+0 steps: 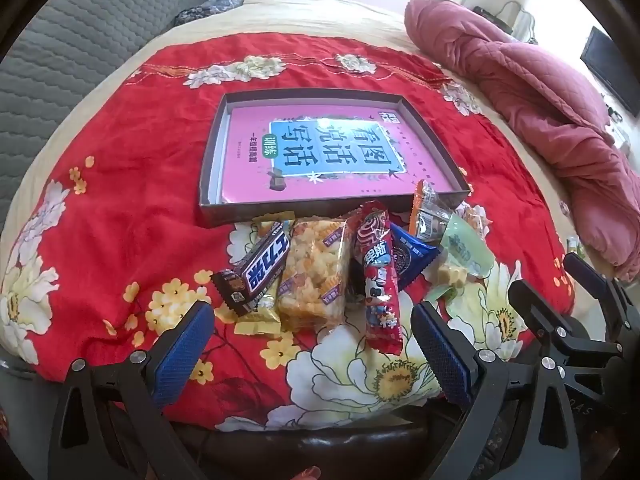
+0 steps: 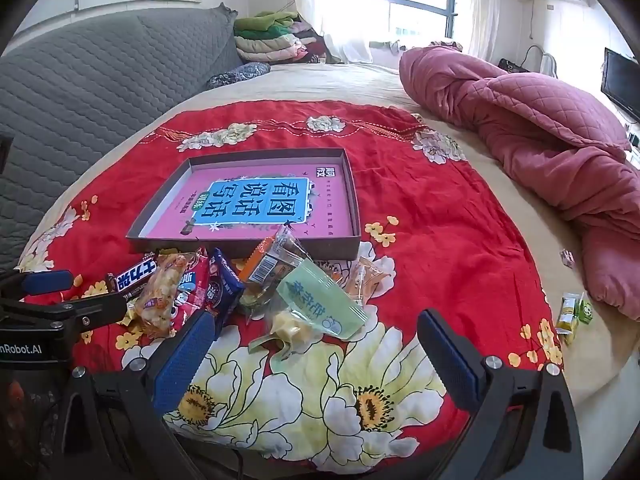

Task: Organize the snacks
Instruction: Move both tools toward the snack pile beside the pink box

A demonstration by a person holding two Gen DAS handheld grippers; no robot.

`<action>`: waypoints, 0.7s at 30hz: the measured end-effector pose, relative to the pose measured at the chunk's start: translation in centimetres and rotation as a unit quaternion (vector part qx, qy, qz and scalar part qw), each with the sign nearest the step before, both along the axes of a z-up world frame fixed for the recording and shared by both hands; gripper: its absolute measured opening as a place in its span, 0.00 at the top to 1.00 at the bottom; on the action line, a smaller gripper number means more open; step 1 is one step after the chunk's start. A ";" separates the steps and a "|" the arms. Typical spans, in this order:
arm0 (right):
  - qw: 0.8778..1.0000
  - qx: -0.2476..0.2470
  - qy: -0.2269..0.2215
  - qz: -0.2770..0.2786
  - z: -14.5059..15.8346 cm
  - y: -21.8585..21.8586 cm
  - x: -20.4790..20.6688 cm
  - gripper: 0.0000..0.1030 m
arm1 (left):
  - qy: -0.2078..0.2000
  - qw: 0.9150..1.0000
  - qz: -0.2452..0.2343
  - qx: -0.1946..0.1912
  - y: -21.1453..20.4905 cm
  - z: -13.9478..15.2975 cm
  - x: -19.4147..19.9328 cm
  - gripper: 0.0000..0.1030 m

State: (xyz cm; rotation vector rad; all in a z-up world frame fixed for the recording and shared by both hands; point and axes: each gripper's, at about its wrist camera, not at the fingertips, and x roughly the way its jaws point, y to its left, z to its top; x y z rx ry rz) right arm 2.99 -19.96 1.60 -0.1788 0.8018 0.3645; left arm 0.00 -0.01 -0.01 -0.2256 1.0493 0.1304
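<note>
A shallow brown box (image 1: 208, 184) (image 2: 248, 250) with a pink book inside lies on the red floral cloth. In front of it is a pile of snacks: a Snickers bar (image 1: 256, 268) (image 2: 134, 278), a clear cracker pack (image 1: 314, 274) (image 2: 160, 300), a red wrapper (image 1: 378, 276), a blue cookie pack (image 1: 412, 258) (image 2: 224, 284), an orange-ended pack (image 1: 430, 216) (image 2: 276, 258) and a pale green pack (image 1: 468, 252) (image 2: 320, 304). My left gripper (image 1: 314, 344) is open, just short of the pile. My right gripper (image 2: 316, 352) is open near the green pack.
A rolled pink quilt (image 1: 540, 112) (image 2: 540, 148) lies at the right. A grey padded headboard (image 2: 100, 80) runs along the left. Folded clothes (image 2: 272, 40) sit at the back. Small green packets (image 2: 574, 312) lie by the quilt. A TV (image 2: 620, 80) stands far right.
</note>
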 end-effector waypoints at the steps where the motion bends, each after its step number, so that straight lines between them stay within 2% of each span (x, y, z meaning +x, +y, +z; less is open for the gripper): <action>1: 1.000 0.000 0.000 0.000 0.0 0.0 0.0 0.01 | 0.000 1.000 0.001 0.001 -0.1 0.0 0.0 0.04; 11: 1.000 0.000 0.000 0.000 0.0 0.0 0.0 0.01 | 0.002 1.000 0.003 0.003 -0.1 -0.5 0.0 0.04; 21: 1.000 0.001 0.000 0.000 -0.1 -0.1 0.0 0.01 | -0.015 1.000 0.001 0.001 -0.4 0.0 0.3 0.04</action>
